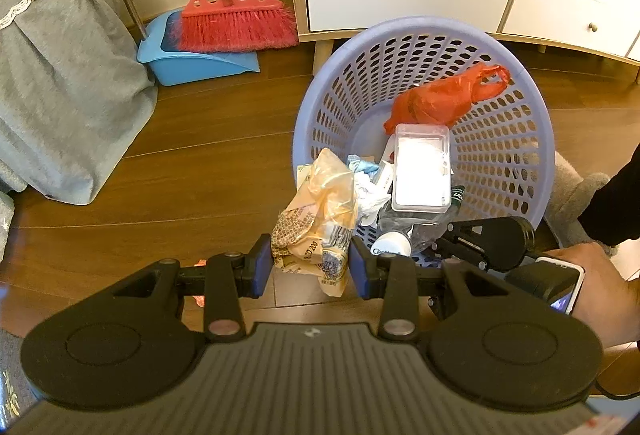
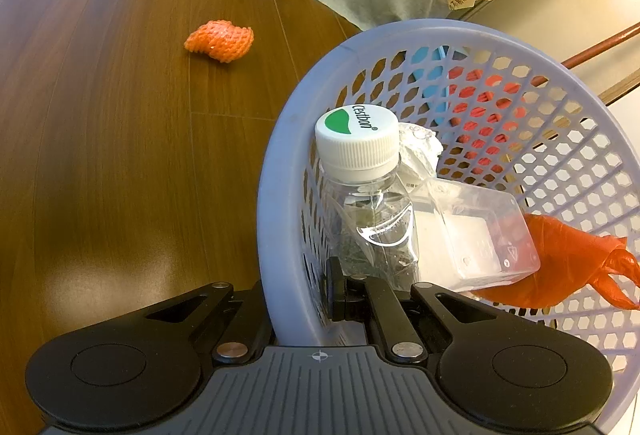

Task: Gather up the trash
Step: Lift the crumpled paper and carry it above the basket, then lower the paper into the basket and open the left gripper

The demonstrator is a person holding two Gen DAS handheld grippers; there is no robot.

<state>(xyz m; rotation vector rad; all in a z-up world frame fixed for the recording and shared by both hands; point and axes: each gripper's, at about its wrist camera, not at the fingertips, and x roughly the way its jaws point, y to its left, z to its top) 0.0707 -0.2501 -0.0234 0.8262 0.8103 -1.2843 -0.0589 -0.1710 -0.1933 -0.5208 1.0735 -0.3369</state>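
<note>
Wooden floor [image 2: 120, 175], with foam net [image 2: 219, 40] lying loose on it, well apart from lilac basket [image 1: 424, 31]. Left gripper [image 1: 312, 267]: jaws closed on crumpled wrapper [image 1: 316, 211], held just beside the near basket rim, above the floor. Right gripper [image 2: 296, 295]: jaws clamped across the basket wall, one inside, one outside. Basket holding bottle [image 2: 366, 195], clear box [image 2: 476, 235], red bag [image 2: 560, 259]. Next move, judged: carry wrapper forward and rightward over the rim, then release.
</note>
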